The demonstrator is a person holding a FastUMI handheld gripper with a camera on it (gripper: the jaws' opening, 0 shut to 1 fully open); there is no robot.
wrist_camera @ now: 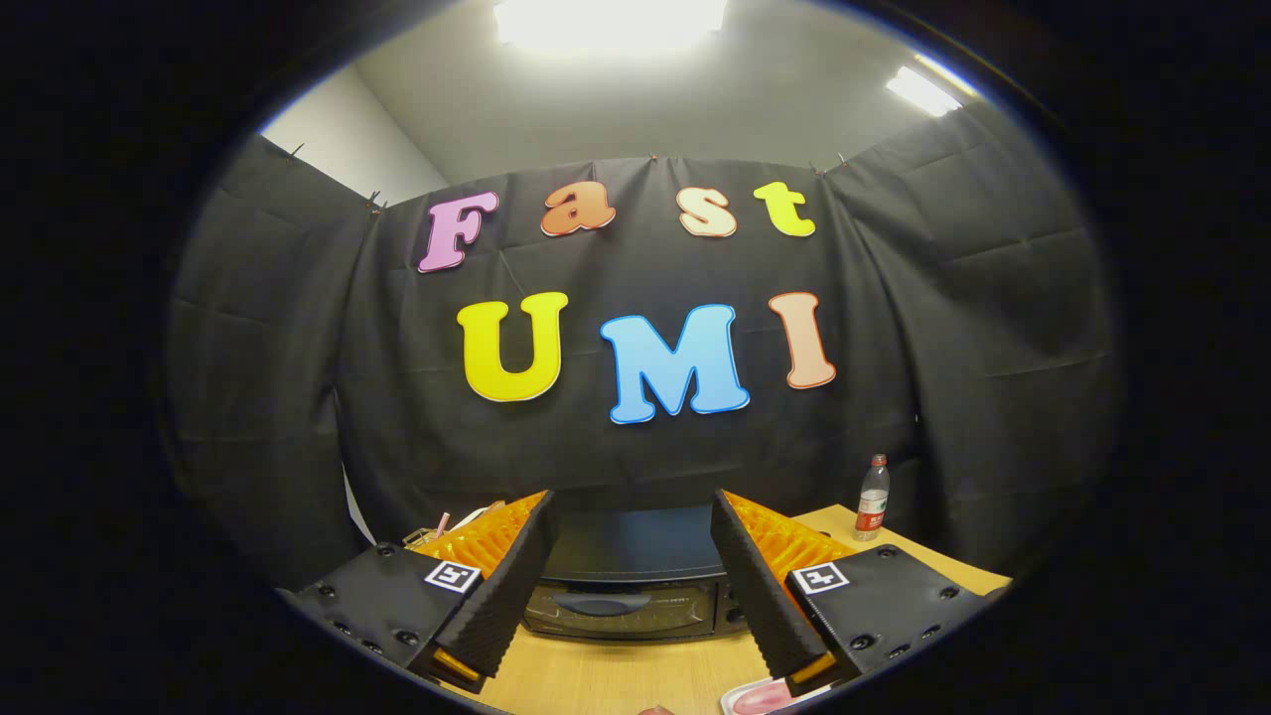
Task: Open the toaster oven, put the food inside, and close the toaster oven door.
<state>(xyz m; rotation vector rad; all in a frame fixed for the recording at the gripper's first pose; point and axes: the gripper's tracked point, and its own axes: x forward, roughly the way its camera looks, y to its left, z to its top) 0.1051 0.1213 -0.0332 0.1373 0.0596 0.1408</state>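
A dark toaster oven point(628, 581) stands on the wooden table point(616, 675), straight ahead and beyond my fingers, with its door shut and its handle facing me. My gripper point(635, 660) is open and nothing sits between its fingers; it hovers above the table, short of the oven. A plate with something pink on it point(760, 698) peeks out just under my right finger point(760, 586), mostly hidden.
A clear plastic bottle with a red label point(872, 499) stands at the table's far right, close to the cloth wall. A few small items point(437, 526) lie behind my left finger, too hidden to name. The cloth wall closes the space behind the oven.
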